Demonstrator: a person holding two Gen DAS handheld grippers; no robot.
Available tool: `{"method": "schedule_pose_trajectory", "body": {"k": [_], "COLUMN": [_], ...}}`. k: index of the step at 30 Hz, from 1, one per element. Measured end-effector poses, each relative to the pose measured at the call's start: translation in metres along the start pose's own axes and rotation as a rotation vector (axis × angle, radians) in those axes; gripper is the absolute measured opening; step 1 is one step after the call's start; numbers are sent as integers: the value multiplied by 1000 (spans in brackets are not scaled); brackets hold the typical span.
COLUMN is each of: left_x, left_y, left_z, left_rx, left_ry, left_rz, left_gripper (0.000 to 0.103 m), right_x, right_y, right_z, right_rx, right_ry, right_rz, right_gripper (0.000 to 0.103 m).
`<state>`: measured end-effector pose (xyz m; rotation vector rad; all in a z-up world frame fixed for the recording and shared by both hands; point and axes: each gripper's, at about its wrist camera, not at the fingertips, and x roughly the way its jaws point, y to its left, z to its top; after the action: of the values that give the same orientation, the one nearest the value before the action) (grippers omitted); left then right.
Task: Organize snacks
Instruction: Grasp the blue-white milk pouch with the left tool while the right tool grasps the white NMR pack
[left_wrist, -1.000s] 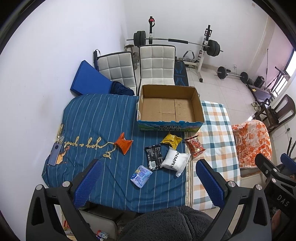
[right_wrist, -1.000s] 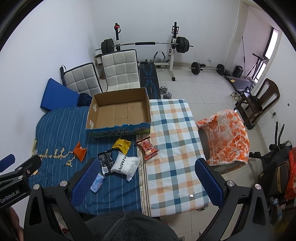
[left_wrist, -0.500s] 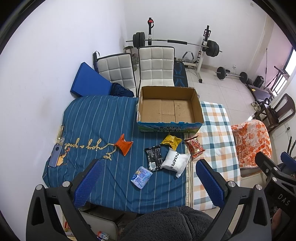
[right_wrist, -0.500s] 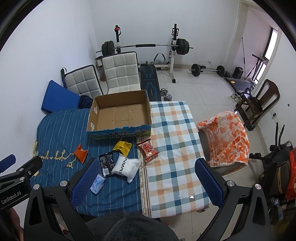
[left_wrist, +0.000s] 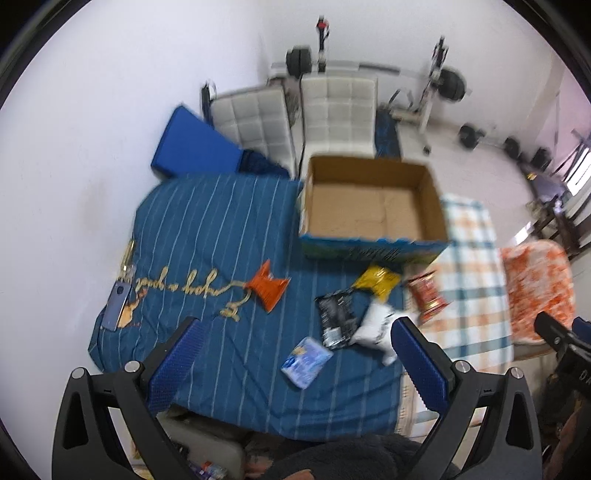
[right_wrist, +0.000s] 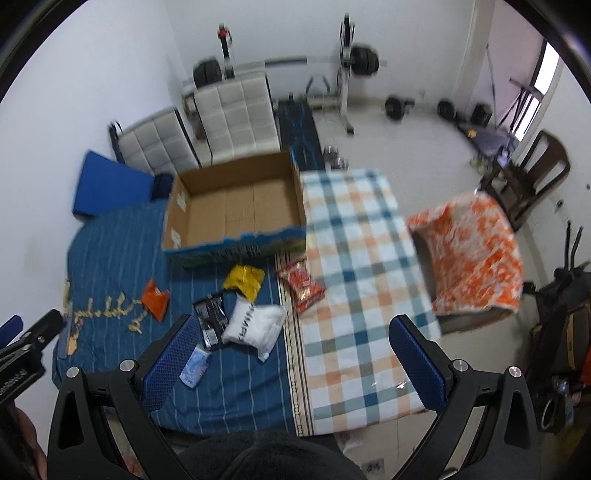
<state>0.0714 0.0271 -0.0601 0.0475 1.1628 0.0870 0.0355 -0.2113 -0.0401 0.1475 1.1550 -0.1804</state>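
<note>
An empty cardboard box stands on the cloth-covered table. In front of it lie several snack packs: orange, yellow, red, black, white and light blue. My left gripper is open, high above the near edge over the blue pack. My right gripper is open too, above the seam between the two cloths. Neither holds anything.
A blue striped cloth covers the left half, a checked cloth the right. A phone lies at the left edge. White chairs, a blue cushion, a weight bench and an orange-draped seat surround the table.
Both views have come closer to the table and dipped forward; the snacks and box look larger and blurred. Nothing on the table has moved, and both grippers stay open.
</note>
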Motion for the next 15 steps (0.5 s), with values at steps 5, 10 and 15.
{"method": "schedule_pose_trajectory", "body": {"k": [5, 10, 15], "left_x": [87, 174, 239], "left_y": [7, 4, -3], "left_z": [-8, -34, -61], "left_rx": [17, 66, 123], "left_ry": [135, 294, 414], "left_rz": [53, 77, 59], "left_gripper": [103, 103, 103], "right_x": [100, 194, 268], "right_y": [14, 36, 56], "right_z": [-1, -15, -25], "right_rx": [-109, -252, -379], "right_ry": [140, 252, 355], "right_rz": [5, -9, -7], "right_gripper": [103, 103, 103]}}
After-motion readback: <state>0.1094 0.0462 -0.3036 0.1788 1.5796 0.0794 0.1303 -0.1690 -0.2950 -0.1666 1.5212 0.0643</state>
